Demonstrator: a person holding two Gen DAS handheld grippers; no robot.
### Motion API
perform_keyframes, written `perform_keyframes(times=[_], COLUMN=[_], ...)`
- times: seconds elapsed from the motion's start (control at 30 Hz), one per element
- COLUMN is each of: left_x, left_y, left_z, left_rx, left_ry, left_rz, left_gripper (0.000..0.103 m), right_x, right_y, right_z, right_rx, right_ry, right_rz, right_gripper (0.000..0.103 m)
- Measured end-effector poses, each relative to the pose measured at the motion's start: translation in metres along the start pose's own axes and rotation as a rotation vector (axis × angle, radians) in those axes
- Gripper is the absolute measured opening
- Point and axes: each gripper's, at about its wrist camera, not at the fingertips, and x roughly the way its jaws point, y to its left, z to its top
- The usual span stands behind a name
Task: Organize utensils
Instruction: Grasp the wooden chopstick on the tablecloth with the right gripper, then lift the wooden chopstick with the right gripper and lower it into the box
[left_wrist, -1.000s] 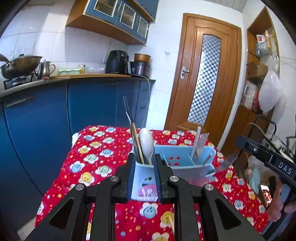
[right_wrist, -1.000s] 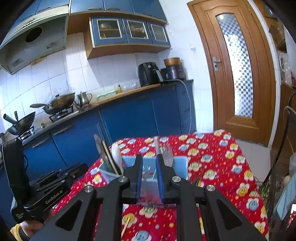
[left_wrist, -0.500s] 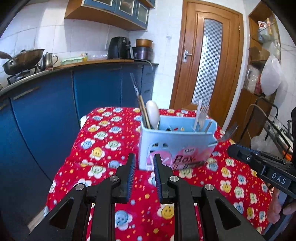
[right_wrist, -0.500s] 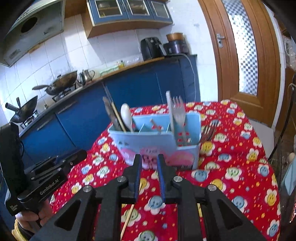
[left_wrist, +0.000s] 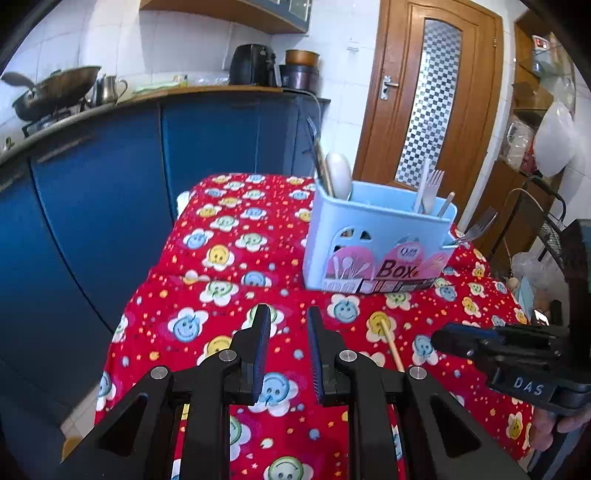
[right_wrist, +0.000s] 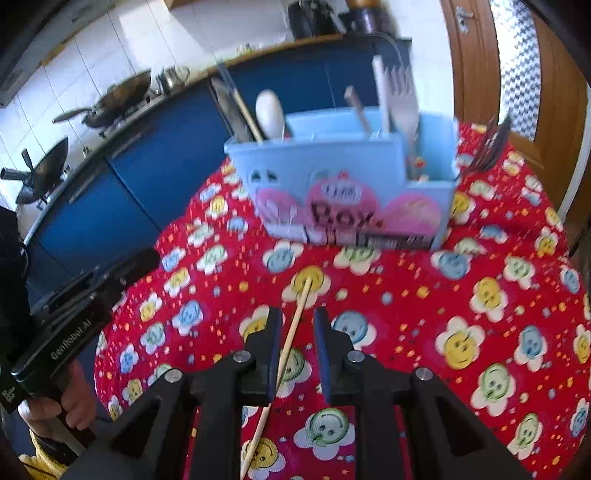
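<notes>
- While both cameras had tipped down from the kitchen wall toward the red cloth, the blue utensil box, which a second before had filled the space between my fingers, sat farther off, standing upright on the far half of the counter.
- My right gripper had dropped over a single wooden chopstick lying loose on the cloth in front of the box; the stick ran between the narrow jaws, close to the left pad, and I could not tell whether it touched. The jaws were not pressing on it.
- My left gripper hovered with its jaws narrow and nothing between them, just left of the chopstick's far end.
- I judged from this that the loose chopstick was the piece left to sort: the box already held chopsticks and a white spoon at its left end and pale forks at its right, with a metal fork sticking out beyond the right wall.
- I reckoned the next step was to close on the stick and lift it toward the left compartment; a thin round stick lying flat could easily roll or slip.
- The counter wore a red cloth printed with smiling flowers.
- Behind it ran blue cabinets, a stove with a wok and kettle, white tiles, and a wooden door with chequered glass.
</notes>
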Motion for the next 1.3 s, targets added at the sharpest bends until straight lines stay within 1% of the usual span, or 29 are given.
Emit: perform_keyframes(times=[0.13,0.27,0.4,0.67,0.77,0.8,0.87,1.0,1.13,1.2,1.3], left_x=[0.005,0.008,0.010,0.016,0.018,0.018,0.018,0.020,0.021,0.020,0.019], left_y=[0.007,0.012,0.015,0.021,0.021,0.021,0.020,0.018,0.013,0.009,0.003], left_z=[-0.006,-0.010,-0.013,-0.015,-0.016,-0.016,-0.016,-0.016,-0.015,-0.015,-0.013], left_rx=[-0.006,-0.021,-0.030,-0.049,-0.055,-0.056,-0.057,-0.054,-0.047,-0.039,-0.029], left_ry=[0.022,0.034,0.040,0.048,0.052,0.053,0.056,0.063,0.071,0.067,0.065], left_rz=[0.002,-0.013,-0.026,-0.042,-0.048,-0.049,-0.054,-0.058,-0.061,-0.063,-0.068], left_gripper=[0.020,0.020,0.020,0.020,0.020,0.020,0.020,0.020,0.020,0.020,0.020], right_x=[0.017,0.031,0.040,0.053,0.057,0.058,0.060,0.057,0.045,0.039,0.023], right_y=[0.001,0.005,0.007,0.016,0.017,0.017,0.016,0.010,0.000,-0.004,-0.017], right_z=[-0.003,-0.004,-0.003,0.009,0.014,0.014,0.015,0.013,0.007,0.005,0.003], right_rx=[0.002,0.008,0.003,-0.039,-0.048,-0.052,-0.049,-0.007,0.028,0.037,0.073], right_ry=[0.074,0.146,0.204,0.305,0.330,0.332,0.331,0.299,0.240,0.215,0.156], right_rz=[-0.006,-0.007,-0.017,-0.054,-0.076,-0.077,-0.076,-0.040,0.011,0.020,0.056], right_gripper=[0.020,0.020,0.020,0.021,0.014,0.012,0.010,0.008,0.006,0.006,0.006])
